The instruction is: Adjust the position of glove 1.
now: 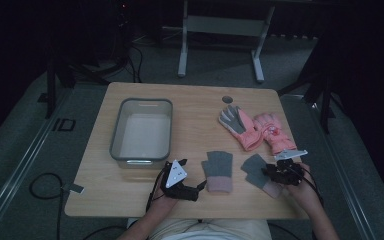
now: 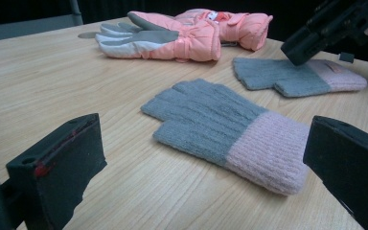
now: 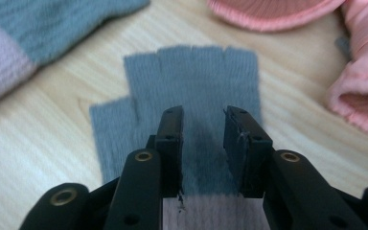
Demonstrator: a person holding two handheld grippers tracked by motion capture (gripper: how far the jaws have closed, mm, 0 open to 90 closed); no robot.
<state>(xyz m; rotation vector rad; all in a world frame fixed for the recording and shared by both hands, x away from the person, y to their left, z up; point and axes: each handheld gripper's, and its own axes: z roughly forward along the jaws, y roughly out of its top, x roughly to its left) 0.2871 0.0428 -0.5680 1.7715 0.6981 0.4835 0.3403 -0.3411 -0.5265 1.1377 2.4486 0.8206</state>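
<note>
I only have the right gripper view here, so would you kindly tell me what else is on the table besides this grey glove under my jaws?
Observer: A grey plastic bin stands on the left part of the table, with nothing visible inside it.
Operator: Thank you. Where is the left gripper?
Observer: The left gripper sits near the front edge with its jaws wide open, pointing at the second knitted glove.
Operator: Is it touching that glove?
Observer: No, its jaws are apart from it. Two pink ski gloves lie behind both knitted gloves.
</note>
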